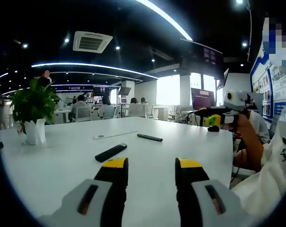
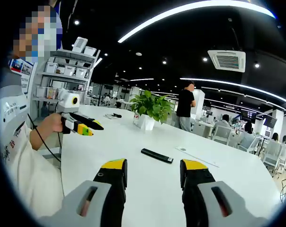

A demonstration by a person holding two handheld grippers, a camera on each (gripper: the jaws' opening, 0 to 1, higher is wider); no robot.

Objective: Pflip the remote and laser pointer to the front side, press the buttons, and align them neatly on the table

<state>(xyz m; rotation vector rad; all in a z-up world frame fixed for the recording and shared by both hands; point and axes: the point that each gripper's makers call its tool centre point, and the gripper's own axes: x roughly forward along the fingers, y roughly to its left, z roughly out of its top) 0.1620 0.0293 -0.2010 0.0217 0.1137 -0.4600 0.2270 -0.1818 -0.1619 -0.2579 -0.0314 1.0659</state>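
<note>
On table — remote plus laser pointer — left gripper view.

A broad white table with a potted plant stands in an open office with a dark ceiling crossed by curved light strips, a ceiling vent, bright windows, white chairs, and a storage shelf.
</note>
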